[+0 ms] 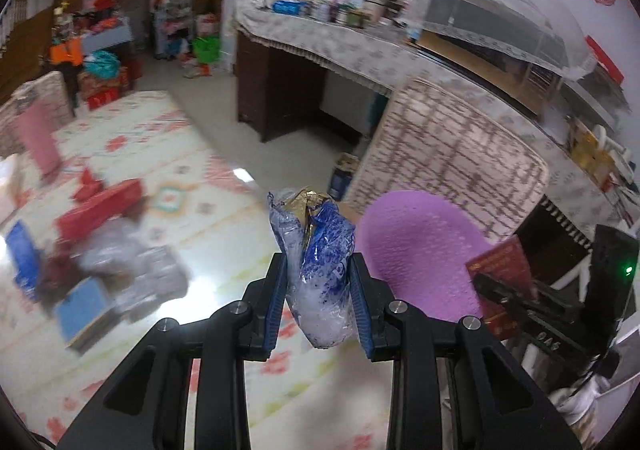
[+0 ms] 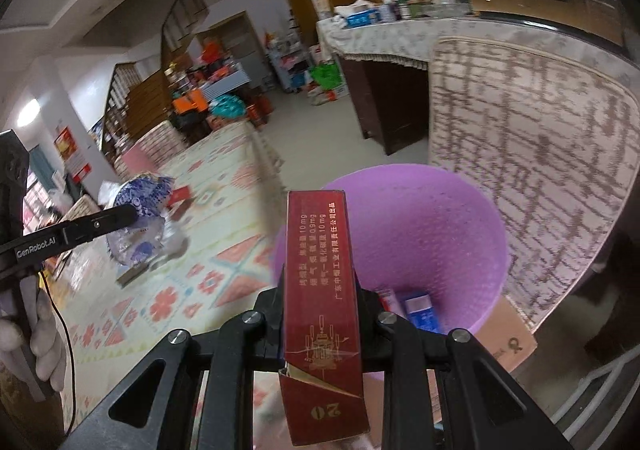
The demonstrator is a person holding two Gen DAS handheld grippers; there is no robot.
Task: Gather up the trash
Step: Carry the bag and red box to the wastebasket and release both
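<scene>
Trash fills both grippers. The left gripper (image 1: 319, 282) pinches a crumpled plastic wrapper (image 1: 316, 262), clear with blue print and a bit of gold foil poking out at the top; the blue pads (image 1: 276, 302) press on either side of it and the wrapper stands up between them. From the right wrist view the same left gripper (image 2: 132, 212) shows at the left edge, its wrapper (image 2: 138, 218) hanging above the patterned table covering (image 2: 192, 282).

The right gripper (image 2: 320, 290) is clamped on a long red cigarette carton (image 2: 320, 290), gold lettering running along its top face and its near end torn open. The carton points straight toward a purple bin (image 2: 420, 218), which sits just beyond the fingertips with its mouth tipped toward the camera. At the bottom of the bin lie a blue packet (image 2: 420, 310) and a smaller red and white one beside it. In the left wrist view that bin (image 1: 416, 250) appears just right of the wrapper, and the red carton (image 1: 502, 274) shows at the right side in the other gripper.

Behind the bin leans a mattress (image 2: 540, 154) with a brown grid pattern. On the table to the left, blurred, lie a red box (image 1: 100, 210), some blue boxes (image 1: 80, 310) and clear plastic (image 1: 132, 262). A gloved hand (image 2: 44, 342) holds the left tool's handle.
</scene>
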